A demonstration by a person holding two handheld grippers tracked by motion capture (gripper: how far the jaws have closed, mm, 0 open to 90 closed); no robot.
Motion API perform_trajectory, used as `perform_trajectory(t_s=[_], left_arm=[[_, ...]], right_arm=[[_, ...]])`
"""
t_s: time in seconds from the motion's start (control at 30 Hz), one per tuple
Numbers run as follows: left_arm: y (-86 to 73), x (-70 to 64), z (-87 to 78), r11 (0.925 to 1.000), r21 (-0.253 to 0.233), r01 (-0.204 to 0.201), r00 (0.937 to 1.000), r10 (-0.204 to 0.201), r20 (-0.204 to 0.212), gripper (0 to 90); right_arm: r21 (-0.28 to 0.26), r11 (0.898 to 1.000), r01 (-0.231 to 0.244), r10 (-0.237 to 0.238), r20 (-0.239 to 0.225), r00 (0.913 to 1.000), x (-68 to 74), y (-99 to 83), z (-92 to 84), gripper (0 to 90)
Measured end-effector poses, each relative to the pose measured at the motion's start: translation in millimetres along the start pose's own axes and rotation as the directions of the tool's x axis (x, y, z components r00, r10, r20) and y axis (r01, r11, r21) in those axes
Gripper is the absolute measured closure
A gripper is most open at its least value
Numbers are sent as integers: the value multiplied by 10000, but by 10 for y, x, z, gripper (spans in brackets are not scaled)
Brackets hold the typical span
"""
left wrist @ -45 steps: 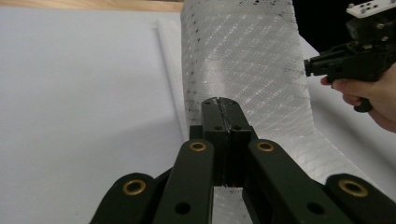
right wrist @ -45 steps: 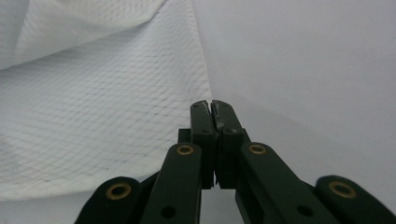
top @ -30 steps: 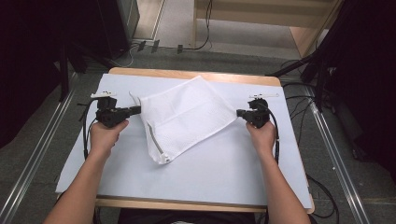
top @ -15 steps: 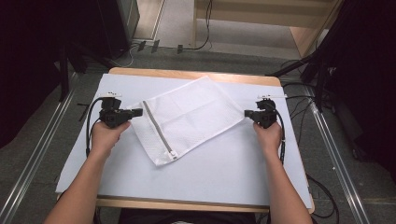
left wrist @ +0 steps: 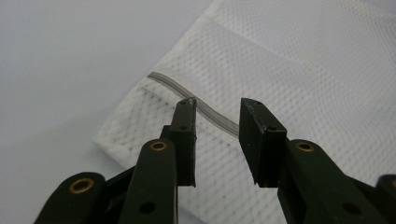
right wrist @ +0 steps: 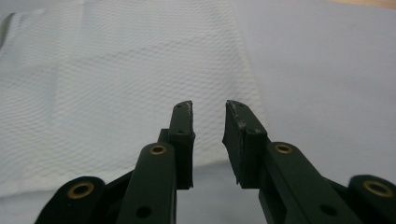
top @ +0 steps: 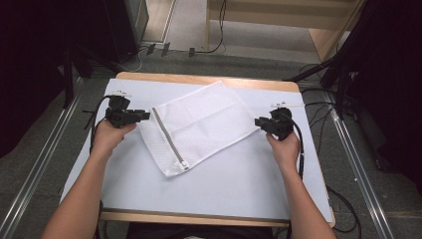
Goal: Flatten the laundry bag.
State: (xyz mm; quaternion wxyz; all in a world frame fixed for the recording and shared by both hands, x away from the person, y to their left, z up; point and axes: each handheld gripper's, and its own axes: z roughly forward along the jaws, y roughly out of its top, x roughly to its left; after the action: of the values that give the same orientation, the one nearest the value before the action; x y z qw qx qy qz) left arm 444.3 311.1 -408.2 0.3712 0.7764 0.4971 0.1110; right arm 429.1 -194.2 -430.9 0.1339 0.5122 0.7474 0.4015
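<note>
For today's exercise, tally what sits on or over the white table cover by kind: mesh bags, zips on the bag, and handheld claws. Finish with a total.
Mesh bag: 1
Zip: 1
Claws, left claw and right claw: 2
Total: 4

Even, soft overhead light falls on my white table cover (top: 239, 184) — bright, almost no shadows, while the floor beyond sinks into near-black. In both gripper views the mesh bag (left wrist: 299, 70) stays fairly sharp; the nearest black jaw parts blur slightly — no glare.
</note>
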Motion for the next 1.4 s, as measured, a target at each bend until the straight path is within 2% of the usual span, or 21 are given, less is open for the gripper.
perform_trajectory(t_s=[0.07, 0.13, 0.2, 0.37, 0.4, 0.47, 0.53, 0.7, 0.77, 0.8, 0.83, 0.87, 0.9, 0.93, 1.03, 1.1, 1.13, 1.2, 1.27, 1.4], left_arm=[[53, 86, 68, 9999, 142, -10, 10000, 9, 59, 669], [88, 160, 152, 9992, 385, -121, 9999, 124, -59, 661], [111, 224, 237, 9975, 673, -203, 9997, 209, -87, 655], [122, 305, 380, 9976, 682, -147, 9994, 168, -302, 630], [123, 338, 428, 9972, 753, -39, 9995, 62, -304, 624], [124, 352, 472, 9966, 826, -25, 9995, 51, -319, 621], [121, 358, 513, 9962, 870, -3, 9999, 17, -161, 615], [108, 338, 591, 9958, 890, -226, 9994, 248, -241, 607], [104, 335, 595, 9956, 893, -291, 9991, 317, -276, 632], [102, 340, 593, 9948, 960, -352, 9991, 374, -214, 668], [93, 338, 600, 9952, 945, -236, 9997, 242, -53, 729], [90, 335, 600, 9952, 942, -277, 9996, 283, -50, 726], [90, 327, 601, 9944, 979, -399, 9990, 416, -153, 737], [88, 316, 605, 9934, 1035, -501, 9985, 519, -146, 787], [89, 287, 611, 9915, 1061, -756, 9957, 808, -458, 828], [99, 291, 609, 9912, 1118, -715, 9958, 774, -494, 860], [103, 301, 606, 9916, 1113, -661, 9962, 719, -486, 860], [119, 328, 592, 9936, 934, -631, 9946, 703, -767, 816], [136, 380, 573, 9965, 761, -341, 9946, 413, -952, 771], [126, 443, 594, 9970, 770, -110, 9957, 180, -904, 684]], right_arm=[[45, 9999, 123, -122, -130, 9998, 71, -34, -15, 740], [228, 9994, 252, -247, -224, 9994, 133, -61, -21, 739], [152, 9990, 416, -410, -372, 9985, 187, -102, -27, 739], [401, 9984, 406, -381, -620, 9974, 279, -187, -15, 728], [532, 9980, 346, -305, -757, 9967, 325, -257, -2, 728], [725, 9963, 463, -407, -767, 9962, 355, -296, 20, 728], [746, 9959, 513, -454, -789, 9959, 383, -332, 39, 723], [821, 9953, 513, -440, -879, 9952, 431, -395, 68, 709], [916, 9942, 563, -481, -886, 9949, 447, -416, 85, 707], [943, 9940, 552, -470, -867, 9951, 455, -427, 95, 707], [970, 9937, 562, -483, -825, 9954, 456, -436, 106, 707], [1007, 9935, 529, -447, -819, 9956, 456, -444, 116, 707], [1052, 9933, 474, -393, -785, 9961, 455, -450, 123, 707], [1096, 9929, 453, -369, -780, 9963, 449, -453, 127, 706], [1020, 9942, 346, -267, -778, 9966, 442, -462, 144, 706], [1028, 9939, 411, -330, -801, 9962, 440, -462, 152, 706], [1029, 9938, 418, -336, -798, 9962, 442, -463, 155, 706], [1046, 9935, 446, -362, -812, 9960, 449, -462, 159, 706], [1040, 9934, 476, -397, -766, 9963, 457, -463, 160, 706], [989, 9939, 480, -404, -783, 9961, 451, -459, 152, 704]])
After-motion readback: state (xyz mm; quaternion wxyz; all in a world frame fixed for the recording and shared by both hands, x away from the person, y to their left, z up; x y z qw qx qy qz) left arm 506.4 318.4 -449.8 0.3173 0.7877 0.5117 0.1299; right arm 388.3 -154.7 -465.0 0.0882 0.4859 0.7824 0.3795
